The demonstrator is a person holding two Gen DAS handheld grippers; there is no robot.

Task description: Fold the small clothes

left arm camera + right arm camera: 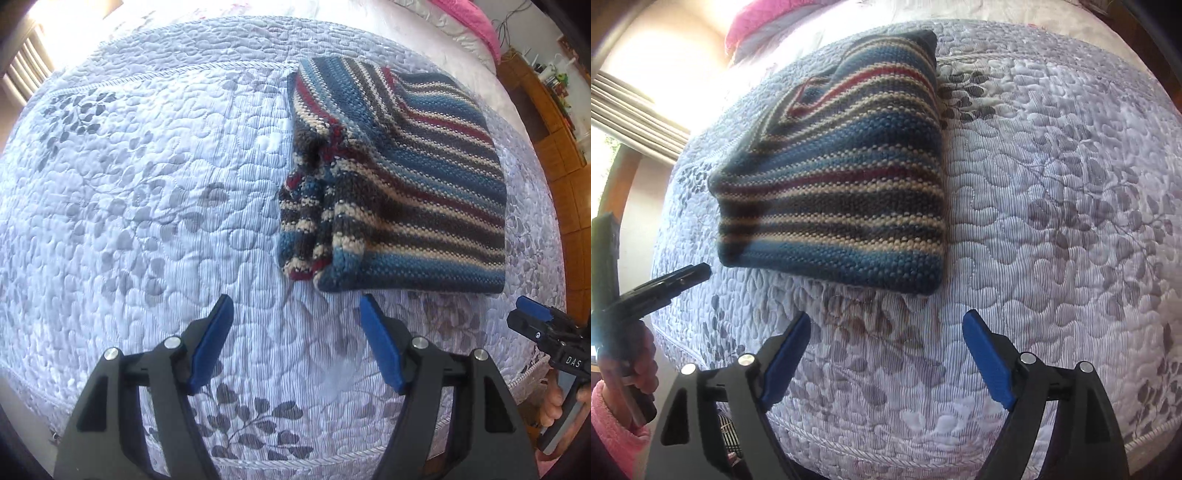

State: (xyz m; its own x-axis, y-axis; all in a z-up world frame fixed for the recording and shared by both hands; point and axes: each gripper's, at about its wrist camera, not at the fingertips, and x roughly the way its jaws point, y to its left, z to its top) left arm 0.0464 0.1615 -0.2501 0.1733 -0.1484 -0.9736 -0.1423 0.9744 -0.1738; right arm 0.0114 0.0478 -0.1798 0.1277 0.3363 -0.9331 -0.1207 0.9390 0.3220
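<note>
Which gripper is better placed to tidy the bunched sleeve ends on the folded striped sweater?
Left, probably. The left gripper is open and sits just in front of the bunched sleeve ends of the striped sweater. The right gripper, also open, faces the sweater's smooth folded side, away from them.

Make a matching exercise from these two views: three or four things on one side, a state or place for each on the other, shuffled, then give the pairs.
Things
1. striped knit garment
2. left gripper
3. quilted bedspread
4. pink sleeve

States or places
A. spread under the clothing
B. folded into a compact block
C. on the wrist of the hand with the left tool
D. open, holding nothing

Pairs: 1-B, 2-D, 3-A, 4-C
</note>
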